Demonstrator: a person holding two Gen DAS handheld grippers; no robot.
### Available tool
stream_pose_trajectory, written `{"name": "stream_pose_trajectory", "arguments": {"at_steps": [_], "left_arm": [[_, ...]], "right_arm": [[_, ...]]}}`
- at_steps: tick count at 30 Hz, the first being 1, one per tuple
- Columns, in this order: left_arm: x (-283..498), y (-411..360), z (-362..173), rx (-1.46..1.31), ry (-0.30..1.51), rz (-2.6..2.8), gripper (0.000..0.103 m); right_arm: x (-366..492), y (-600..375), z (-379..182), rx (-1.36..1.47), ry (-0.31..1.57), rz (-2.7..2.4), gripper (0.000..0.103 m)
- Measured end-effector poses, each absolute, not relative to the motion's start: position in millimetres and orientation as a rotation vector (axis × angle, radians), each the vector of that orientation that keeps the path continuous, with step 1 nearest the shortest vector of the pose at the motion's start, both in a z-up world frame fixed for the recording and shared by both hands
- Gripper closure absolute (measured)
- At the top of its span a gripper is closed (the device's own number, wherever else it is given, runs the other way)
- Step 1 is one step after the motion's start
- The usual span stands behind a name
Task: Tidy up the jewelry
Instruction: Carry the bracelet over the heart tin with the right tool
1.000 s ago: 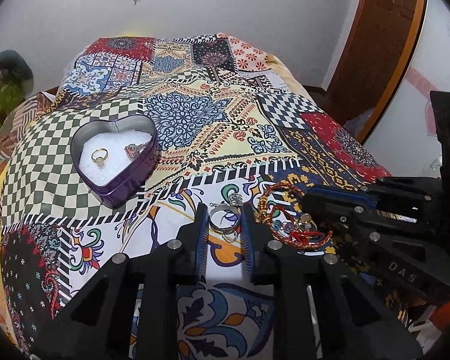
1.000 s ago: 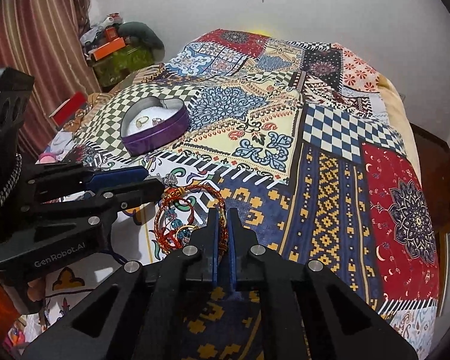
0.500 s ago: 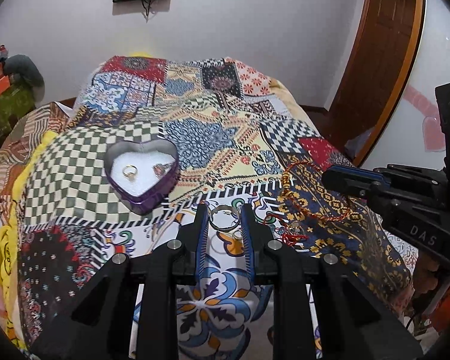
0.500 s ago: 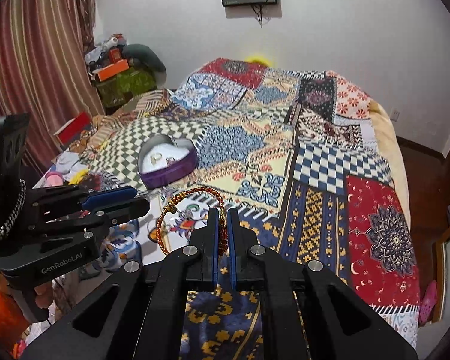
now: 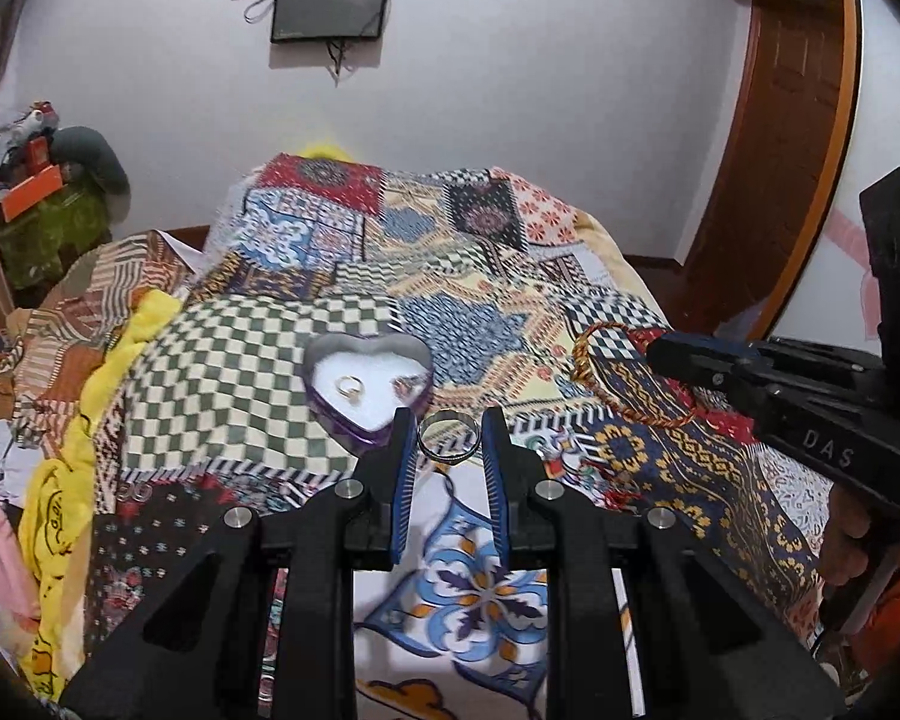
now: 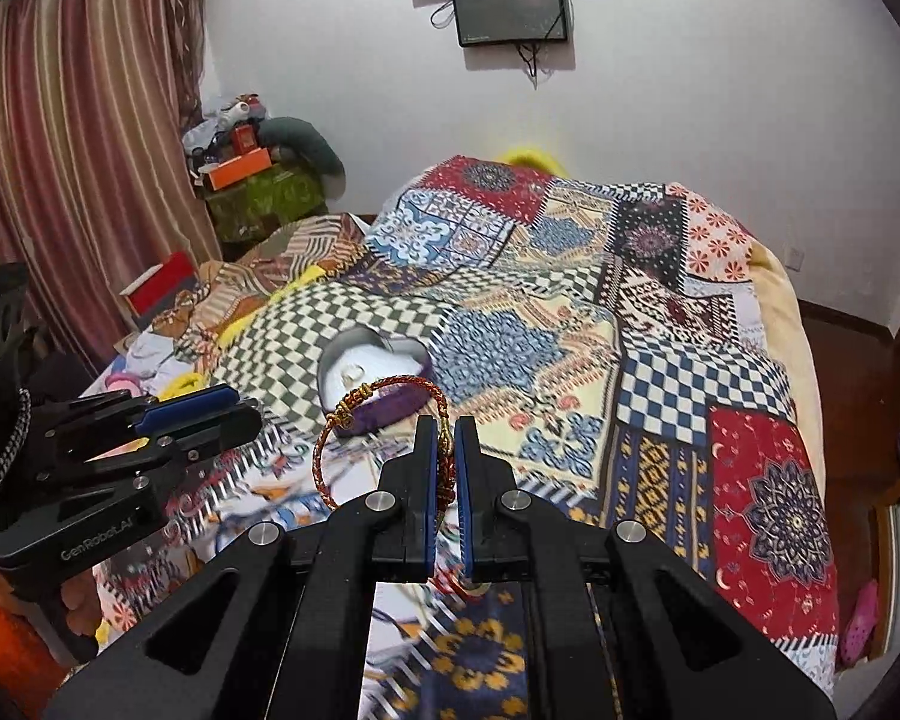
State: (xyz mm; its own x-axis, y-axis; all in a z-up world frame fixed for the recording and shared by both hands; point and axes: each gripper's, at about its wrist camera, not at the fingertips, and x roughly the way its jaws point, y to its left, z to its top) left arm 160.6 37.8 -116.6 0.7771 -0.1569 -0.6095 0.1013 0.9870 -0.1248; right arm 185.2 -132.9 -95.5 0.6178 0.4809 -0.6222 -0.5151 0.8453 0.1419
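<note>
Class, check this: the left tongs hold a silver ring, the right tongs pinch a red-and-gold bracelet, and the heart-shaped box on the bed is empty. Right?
Not quite. The heart-shaped box is not empty: the left wrist view shows a gold ring and another small piece inside. The left tongs do hold the silver ring; the right tongs do pinch the bracelet.

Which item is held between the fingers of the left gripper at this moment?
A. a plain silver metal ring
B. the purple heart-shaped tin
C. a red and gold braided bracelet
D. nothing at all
A: in the left wrist view the left gripper has its fingers closed on a plain silver metal ring, while the red and gold braided bracelet is pinched by the right gripper.
</note>
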Motion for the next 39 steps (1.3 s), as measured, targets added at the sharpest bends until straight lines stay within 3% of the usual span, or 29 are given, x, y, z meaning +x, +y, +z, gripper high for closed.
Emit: {"name": "stream_pose_trajectory", "arguments": {"at_steps": [25, 39], "left_arm": [[212.9, 83.5, -131.1, -0.164, 0.668, -0.070, 0.082], [256.3, 88.4, -152.7, -0.110, 0.747, -0.055, 0.082]], "right_arm": [[247.8, -72.0, -97.1, -0.069, 0.706, 0.587, 0.098], [280.1, -43.9, -126.5, -0.168, 0.834, 0.629, 0.098]]}}
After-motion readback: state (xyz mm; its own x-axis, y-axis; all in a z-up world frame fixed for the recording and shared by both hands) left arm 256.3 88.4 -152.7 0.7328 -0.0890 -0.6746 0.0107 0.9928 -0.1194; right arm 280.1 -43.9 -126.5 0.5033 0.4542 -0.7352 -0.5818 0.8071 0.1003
